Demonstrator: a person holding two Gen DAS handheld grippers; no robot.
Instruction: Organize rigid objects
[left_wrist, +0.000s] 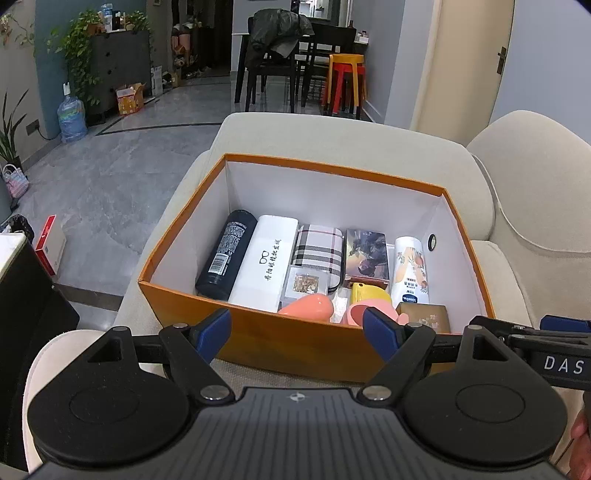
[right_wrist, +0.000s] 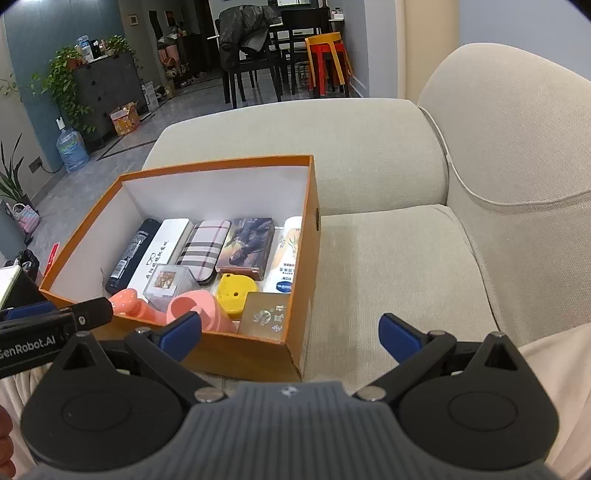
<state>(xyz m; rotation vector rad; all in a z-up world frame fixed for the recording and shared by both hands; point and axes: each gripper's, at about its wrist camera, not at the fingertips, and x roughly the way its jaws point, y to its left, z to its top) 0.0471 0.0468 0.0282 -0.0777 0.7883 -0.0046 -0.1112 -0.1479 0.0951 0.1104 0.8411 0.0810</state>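
An orange box (left_wrist: 280, 332) (right_wrist: 306, 229) sits on the sofa seat. Inside lie a black bottle (left_wrist: 226, 254) (right_wrist: 129, 254), a white case (left_wrist: 264, 262) (right_wrist: 159, 251), a plaid case (left_wrist: 317, 249) (right_wrist: 205, 247), a picture box (left_wrist: 367, 254) (right_wrist: 245, 242), a white lotion bottle (left_wrist: 409, 271) (right_wrist: 286, 254), a clear cube (left_wrist: 304, 282) (right_wrist: 166, 282), pink pieces (left_wrist: 306, 306) (right_wrist: 195, 306), a yellow piece (left_wrist: 369, 293) (right_wrist: 234, 291) and a brown box (left_wrist: 424, 314) (right_wrist: 264, 315). My left gripper (left_wrist: 297, 334) hovers open at the box's near wall. My right gripper (right_wrist: 290, 334) is open over the box's near right corner, holding nothing.
The beige sofa seat (right_wrist: 388, 273) stretches right of the box, with an armrest (right_wrist: 314, 136) behind and a back cushion (right_wrist: 517, 147) at right. Beyond lie grey floor (left_wrist: 122, 166), a dining table with chairs (left_wrist: 291, 62), stacked stools (left_wrist: 345, 81) and a water jug (left_wrist: 72, 118).
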